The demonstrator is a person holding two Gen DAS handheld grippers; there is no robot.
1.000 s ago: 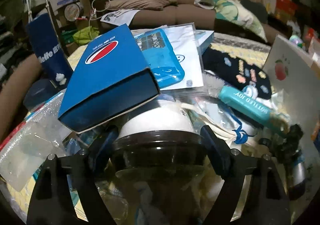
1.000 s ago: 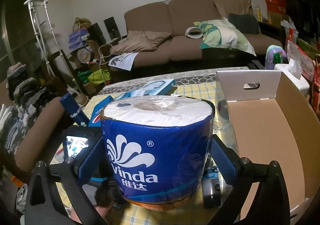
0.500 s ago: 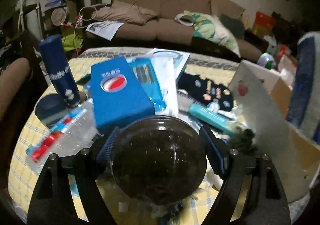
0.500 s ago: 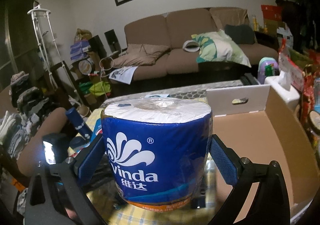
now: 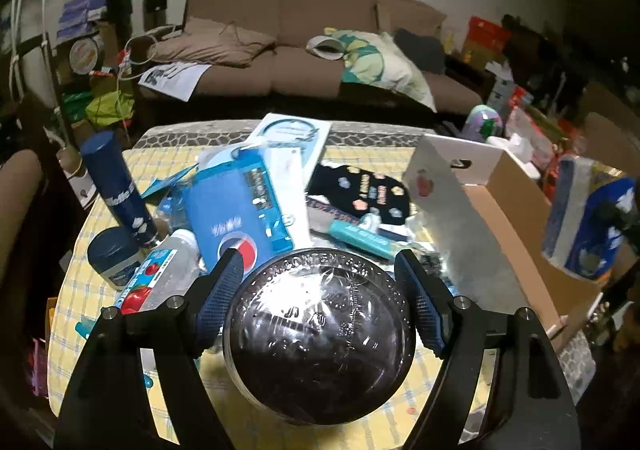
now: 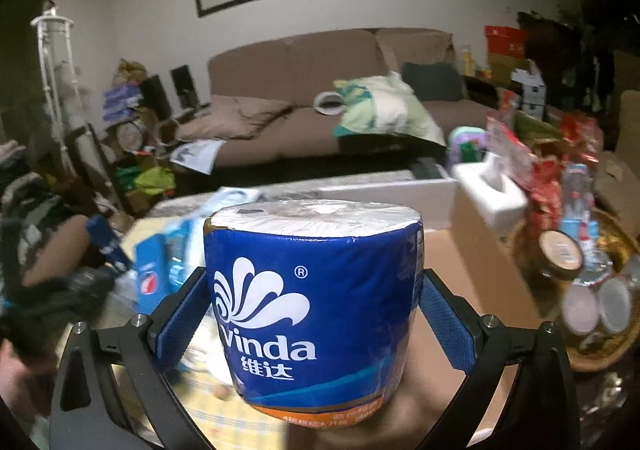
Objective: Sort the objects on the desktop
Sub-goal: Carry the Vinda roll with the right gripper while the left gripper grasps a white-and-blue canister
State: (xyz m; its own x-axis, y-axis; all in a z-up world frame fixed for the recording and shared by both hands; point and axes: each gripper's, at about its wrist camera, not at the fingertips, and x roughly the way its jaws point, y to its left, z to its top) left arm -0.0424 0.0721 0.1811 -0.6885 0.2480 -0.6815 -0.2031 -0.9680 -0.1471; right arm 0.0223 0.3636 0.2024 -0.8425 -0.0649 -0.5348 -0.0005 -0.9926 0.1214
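i'm gripping the dark round jar (image 5: 318, 346) in my left tongs (image 5: 320, 304), jaws just tightening, and the tissue roll (image 6: 314, 302) in my right tongs (image 6: 314, 324), nearer the cardboard box (image 5: 516, 234) lying rightward.

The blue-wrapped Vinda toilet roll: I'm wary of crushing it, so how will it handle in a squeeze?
The blue-wrapped Vinda toilet roll probably gives: it is soft paper. Its glossy film may slip on the right gripper. Probably light for its bulk.
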